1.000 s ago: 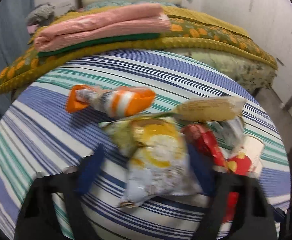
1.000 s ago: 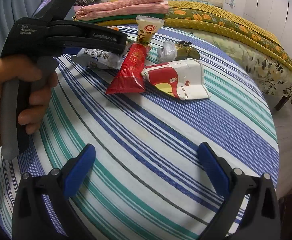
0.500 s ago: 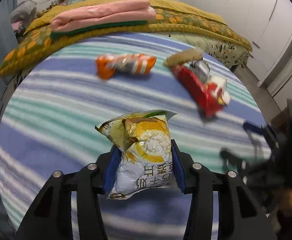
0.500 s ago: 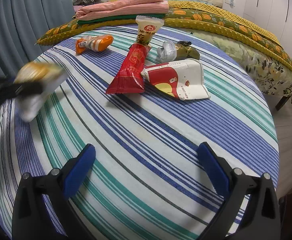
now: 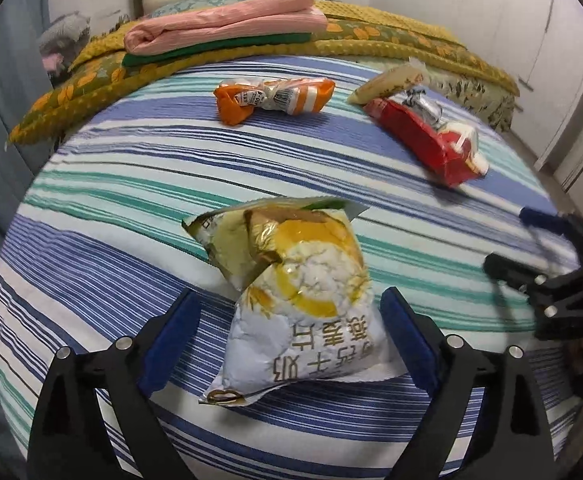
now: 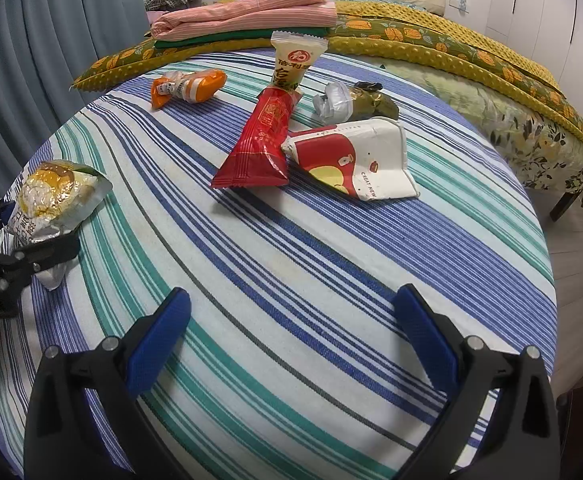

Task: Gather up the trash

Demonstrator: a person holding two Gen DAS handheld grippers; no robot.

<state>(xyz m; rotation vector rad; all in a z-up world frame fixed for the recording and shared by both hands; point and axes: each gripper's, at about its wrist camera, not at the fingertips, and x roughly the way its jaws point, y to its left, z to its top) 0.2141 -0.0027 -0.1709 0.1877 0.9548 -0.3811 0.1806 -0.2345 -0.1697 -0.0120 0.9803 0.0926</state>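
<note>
Wrappers lie beyond the white snack bag (image 5: 299, 304) on the striped tabletop (image 6: 331, 264). Left tongs (image 5: 287, 328) have just spread wide around it, pads clear. Right tongs (image 6: 291, 332) gape empty.

striped table (image 6: 331, 280), snack wrappers (image 6: 255, 148) (scattered)
</note>
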